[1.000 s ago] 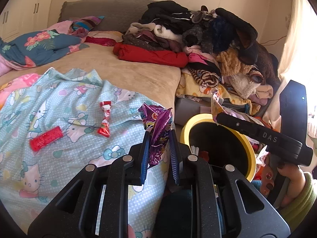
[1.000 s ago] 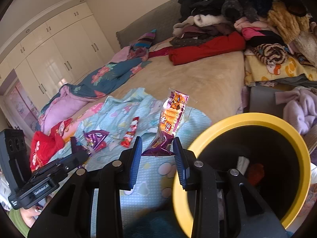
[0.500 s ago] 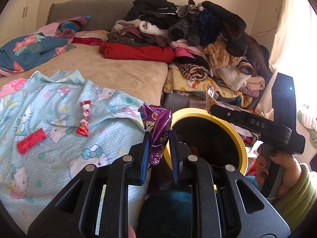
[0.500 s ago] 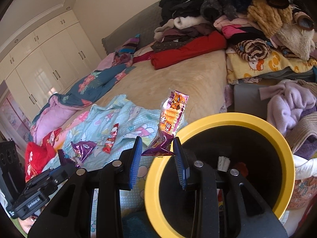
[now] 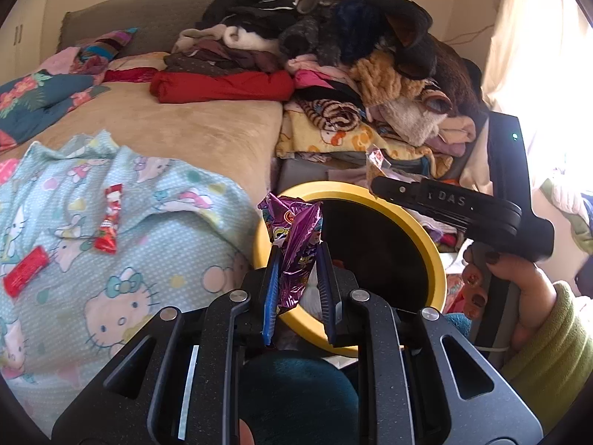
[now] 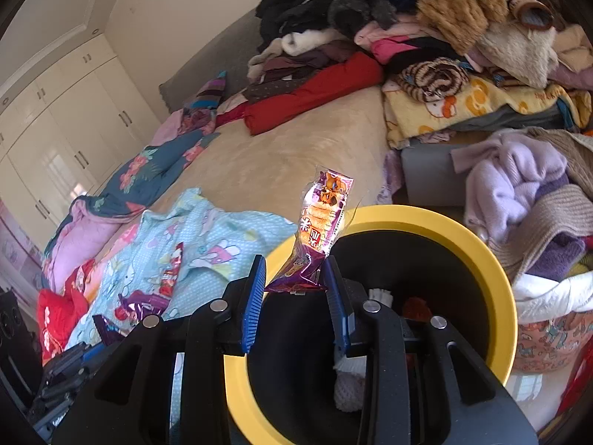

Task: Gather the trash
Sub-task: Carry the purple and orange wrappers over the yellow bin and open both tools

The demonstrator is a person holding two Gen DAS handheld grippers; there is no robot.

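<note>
Across the frame's far side, a bed (image 5: 178, 129) with a tan cover carries a heap of folded and loose clothes (image 5: 333, 55) along its right edge, and a pale blue cartoon-print blanket (image 5: 122, 259) covers its near left part. Beside the bed stands a black bin with a yellow rim (image 5: 437, 259); its round mouth is unobstructed from above, and white and red items lie at its bottom, too dim to identify. The left gripper (image 5: 296, 270) is clamped on a crumpled purple foil wrapper (image 5: 296, 237), which stands upright between the blue pads directly over the near-left part of the rim. The right gripper (image 6: 296, 278) is closed on the lower purple end of an orange-and-purple snack packet (image 6: 322, 218); the packet rises upright from the jaws, positioned over the bin's left rim (image 6: 493, 259) in the right wrist view. In the left wrist view, the right gripper's black body (image 5: 459, 207) extends over the bin's far-right edge, held by a hand (image 5: 515, 282) in a green sleeve; its fingertips are cut off there by the packet end. Two red wrappers remain on the blanket, well apart from both grippers: a twisted one (image 5: 109, 222) and a flat rectangular one (image 5: 26, 270) near the left border. Bin base and floor are hidden behind the gripper bodies.
</note>
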